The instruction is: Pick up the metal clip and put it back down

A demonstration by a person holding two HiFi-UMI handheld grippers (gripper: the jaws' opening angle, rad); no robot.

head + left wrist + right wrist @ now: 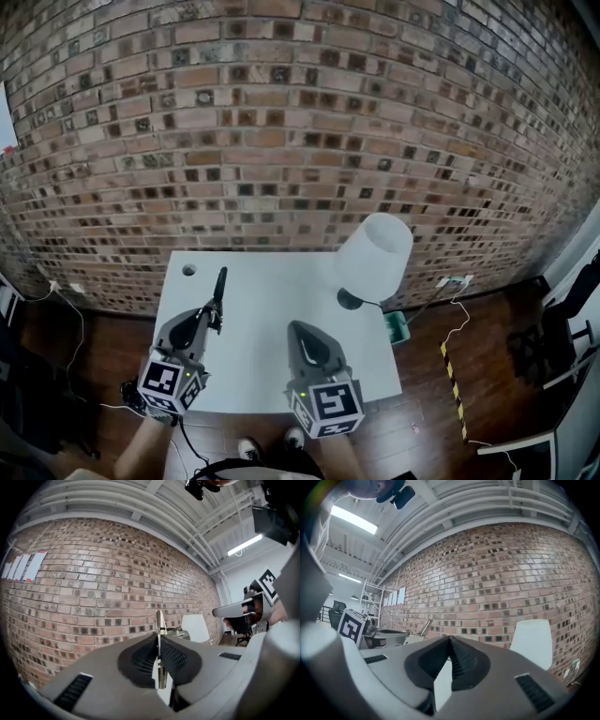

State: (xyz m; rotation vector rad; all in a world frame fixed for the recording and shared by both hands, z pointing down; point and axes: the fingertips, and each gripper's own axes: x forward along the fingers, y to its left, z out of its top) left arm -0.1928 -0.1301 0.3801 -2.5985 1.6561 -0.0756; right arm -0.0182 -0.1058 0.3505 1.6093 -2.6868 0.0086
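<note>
Thin gold-toned metal clip (160, 620), seen edge-on, pinched between the closed jaws of the left tool (159, 641) and projecting past their tips, raised above the white rectangular surface (262, 291). Beside it the right tool (450, 641), jaws together, nothing between them. White-shaded lamp (375, 255) on the surface's far right corner; brick wall (281, 122) behind
</note>
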